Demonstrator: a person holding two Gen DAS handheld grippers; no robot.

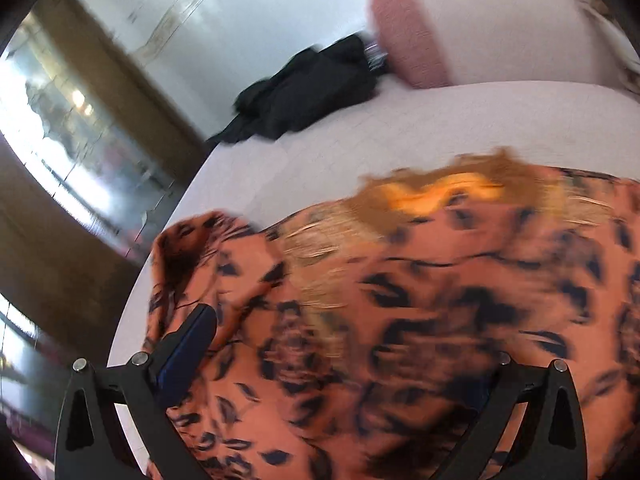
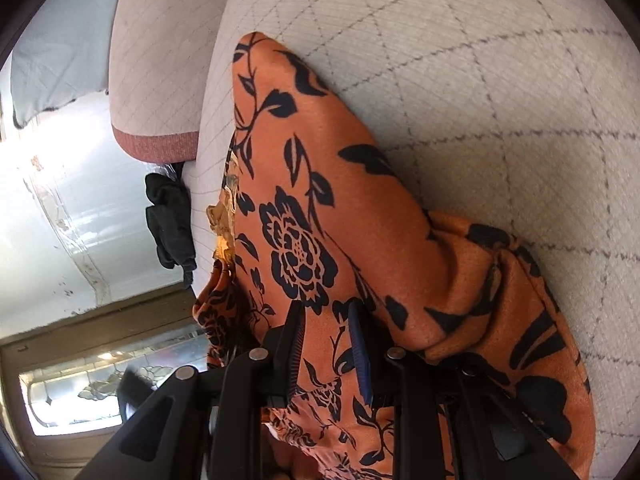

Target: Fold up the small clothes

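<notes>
Right tongs [image 2: 326,340] clamped on orange floral garment [image 2: 320,200] beside black clothing [image 2: 170,220]; left tongs [image 1: 340,344] apart over it, thin bunched fabric may slip.

Home bedroom: quilted bed [image 2: 480,80], pillow [image 1: 500,20], glazed door [image 2: 80,392].

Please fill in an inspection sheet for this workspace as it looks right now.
Surface: pale quilted sofa seat.
Job's things: orange floral garment spread on the seat.
Clutter: black clothes at the seat's far end, beside a pink-edged cushion.
Grippers: right hand-held gripper shut on the garment's cloth; left hand-held gripper wide open over it, one finger hidden by cloth.
Cables: nothing seen.
Surroundings: glossy floor, glass-panelled door.
</notes>
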